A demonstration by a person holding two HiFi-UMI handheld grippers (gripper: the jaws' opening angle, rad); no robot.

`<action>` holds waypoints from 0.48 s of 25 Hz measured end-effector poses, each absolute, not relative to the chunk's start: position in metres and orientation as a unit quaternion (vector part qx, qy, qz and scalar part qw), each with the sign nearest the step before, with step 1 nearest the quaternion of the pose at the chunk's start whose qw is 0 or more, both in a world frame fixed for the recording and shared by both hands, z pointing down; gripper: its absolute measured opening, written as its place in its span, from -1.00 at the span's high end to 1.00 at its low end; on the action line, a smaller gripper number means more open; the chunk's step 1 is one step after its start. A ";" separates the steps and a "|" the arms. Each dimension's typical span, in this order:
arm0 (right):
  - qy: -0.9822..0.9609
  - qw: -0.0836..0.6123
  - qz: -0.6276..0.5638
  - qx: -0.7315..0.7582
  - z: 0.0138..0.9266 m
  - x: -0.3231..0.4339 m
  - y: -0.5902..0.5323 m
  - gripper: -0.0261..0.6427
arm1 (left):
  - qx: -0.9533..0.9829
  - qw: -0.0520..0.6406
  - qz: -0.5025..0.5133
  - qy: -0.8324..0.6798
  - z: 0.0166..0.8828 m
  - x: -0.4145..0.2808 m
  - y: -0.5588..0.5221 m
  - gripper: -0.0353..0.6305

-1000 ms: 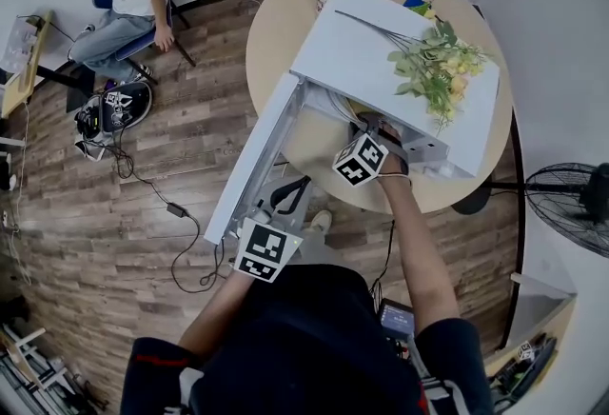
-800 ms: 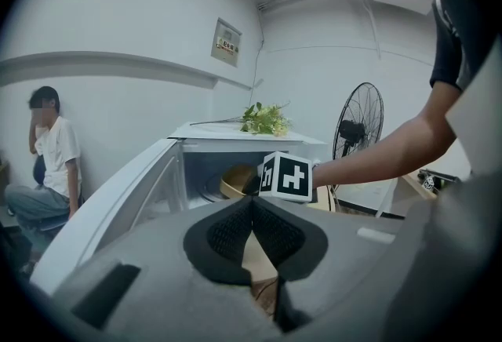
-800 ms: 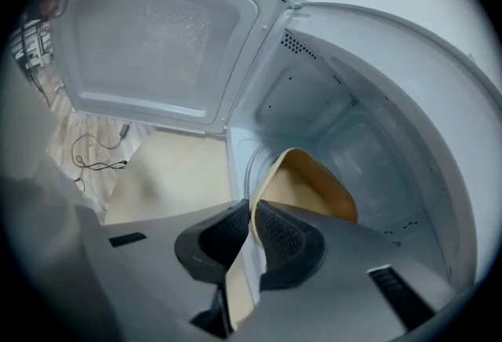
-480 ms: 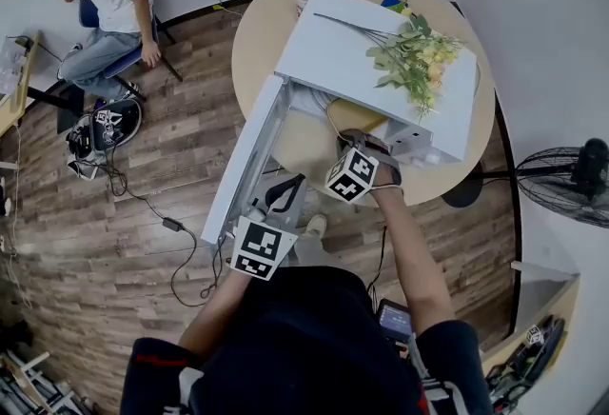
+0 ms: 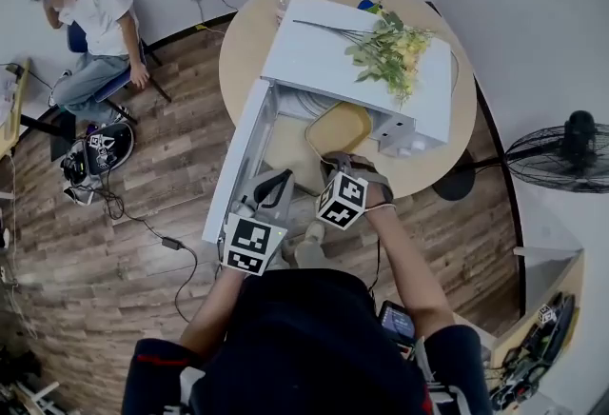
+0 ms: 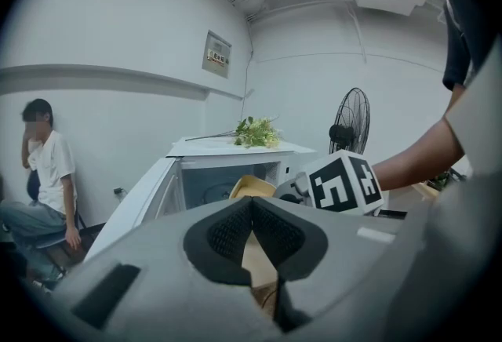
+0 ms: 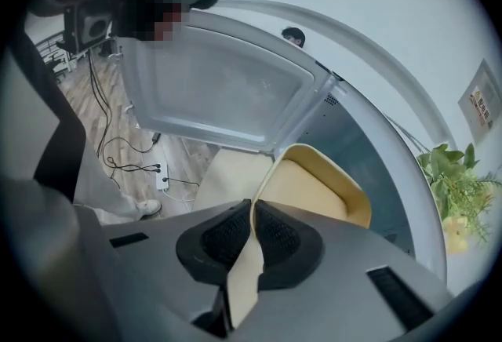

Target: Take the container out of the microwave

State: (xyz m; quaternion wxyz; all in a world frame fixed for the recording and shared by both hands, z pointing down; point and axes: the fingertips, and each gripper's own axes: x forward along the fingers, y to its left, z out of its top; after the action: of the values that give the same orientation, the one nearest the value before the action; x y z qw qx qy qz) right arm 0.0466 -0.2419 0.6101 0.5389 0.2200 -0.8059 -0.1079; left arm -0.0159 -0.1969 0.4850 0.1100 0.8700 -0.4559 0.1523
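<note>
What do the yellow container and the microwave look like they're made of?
Yellow container: probably plastic, with a matte pale yellow finish. Its thin, smoothly rounded rim and even colour suggest a moulded piece.
Microwave: likely painted sheet metal, a smooth white casing with flat panels and crisp edges. The inner panel of its open door looks smooth and greyish; whether that is glass or plastic is unclear.

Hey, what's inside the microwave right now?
A yellow container, partly out of the doorway, its rim pinched by the right claw. From above, the top of the microwave hides the rest of the cavity.
</note>
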 end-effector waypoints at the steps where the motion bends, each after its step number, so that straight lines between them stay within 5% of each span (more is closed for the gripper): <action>1: -0.806 0.539 -0.109 0.220 0.607 0.047 -0.236 0.85 | 0.871 0.106 0.152 -0.454 0.483 -0.016 -0.196 0.85; 12: -0.799 0.536 -0.111 0.248 0.593 0.067 -0.183 0.85 | 0.888 0.079 0.155 -0.427 0.472 -0.003 -0.180 0.85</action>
State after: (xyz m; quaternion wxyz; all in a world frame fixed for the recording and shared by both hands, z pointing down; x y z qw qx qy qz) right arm 0.0672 -0.1826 0.5926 0.5363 0.2479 -0.7992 -0.1107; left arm -0.0028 -0.1804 0.4724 0.0787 0.8876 -0.4266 0.1548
